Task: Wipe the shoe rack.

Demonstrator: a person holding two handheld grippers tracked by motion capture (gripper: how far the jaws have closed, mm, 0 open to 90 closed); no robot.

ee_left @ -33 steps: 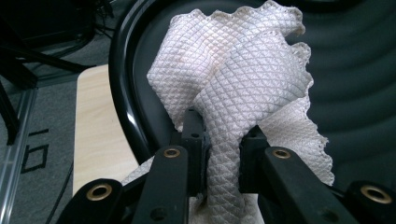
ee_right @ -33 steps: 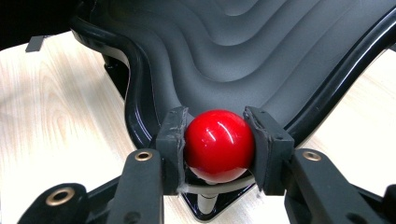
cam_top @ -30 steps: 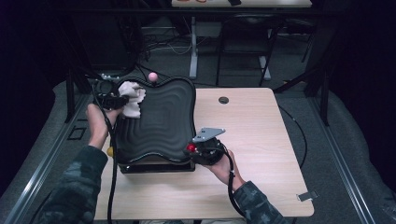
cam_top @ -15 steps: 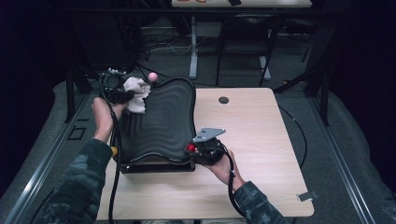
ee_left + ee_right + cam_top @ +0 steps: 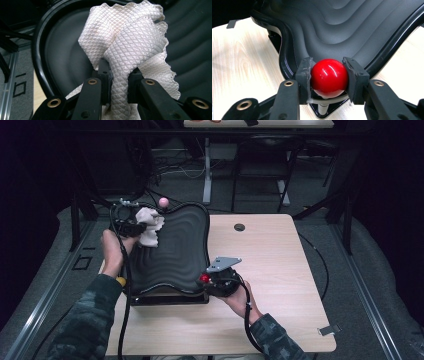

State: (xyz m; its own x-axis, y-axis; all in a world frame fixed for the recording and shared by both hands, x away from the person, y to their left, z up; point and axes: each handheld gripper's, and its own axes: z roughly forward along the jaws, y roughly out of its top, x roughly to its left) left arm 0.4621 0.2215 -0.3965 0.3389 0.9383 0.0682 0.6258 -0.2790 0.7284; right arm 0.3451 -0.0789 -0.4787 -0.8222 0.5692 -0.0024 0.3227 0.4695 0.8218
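Here, a large black tray (image 5: 175, 250) with wavy ridges is seen lying on the left half of a light wooden table (image 5: 280, 270). 2 handheld grippers are at work on it.

The left gripper (image 5: 131, 226) is held at the tray's far left corner. In the left gripper view, its 2 black jaws are clamped narrowly on a bunched fold of a white quilted cloth (image 5: 130, 40); the fabric is pinched between the pads and fans out above them, over the tray's dark inner surface and near its curved rim. From the high view the cloth (image 5: 150, 225) is seen resting against the tray's far left corner, just beside a pink knob (image 5: 163, 201) at the tray's far edge.

The right gripper (image 5: 212, 281) is placed at the tray's near right corner. In the right gripper view a glossy red ball knob (image 5: 329, 77) is gripped between the 2 pads, touched on both sides. The knob is borne on a short stem at the tray's corner, with bare tabletop on either side.

A small dark round hole (image 5: 239, 227) is noted in the tabletop, well apart from the tray.
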